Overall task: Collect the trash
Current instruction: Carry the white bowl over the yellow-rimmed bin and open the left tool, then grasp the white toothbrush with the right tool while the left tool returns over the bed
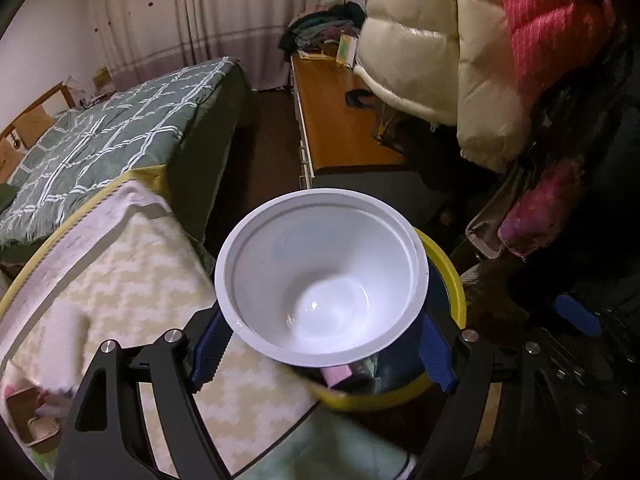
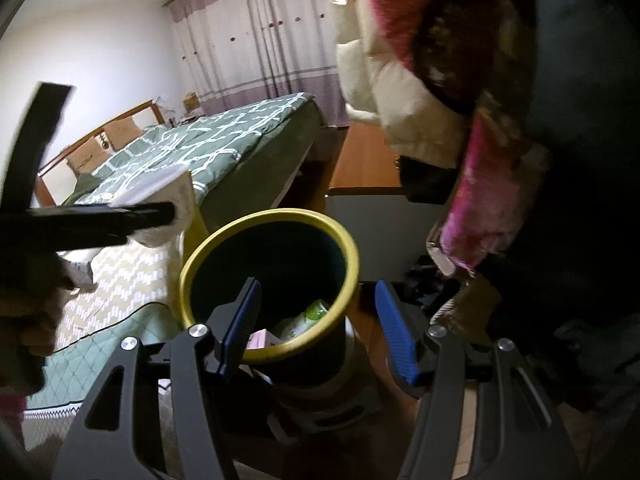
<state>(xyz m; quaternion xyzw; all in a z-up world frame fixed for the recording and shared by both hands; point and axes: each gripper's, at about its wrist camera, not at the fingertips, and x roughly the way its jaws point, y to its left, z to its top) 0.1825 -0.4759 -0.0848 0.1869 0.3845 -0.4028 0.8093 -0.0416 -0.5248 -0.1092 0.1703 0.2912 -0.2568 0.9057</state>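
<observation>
Half the bin (image 1: 444, 264) behind bowl (image 1: 320, 276)

Home bedroom. Green quilt with white lattice pattern (image 1: 104, 136) is covering a bed with a wooden headboard (image 2: 100, 136); pale curtains with a mauve band (image 1: 192, 32) are hanging full height behind it. Low wooden cabinet (image 1: 340, 120) is running along the far wall, piled clothes (image 1: 320, 28) sitting on its end. Puffy cream jacket (image 1: 432, 60) and pink garments (image 1: 548, 28) are hanging at right. Yellow-rimmed bin (image 2: 336, 236) is standing on the floor by the bed's foot.
</observation>
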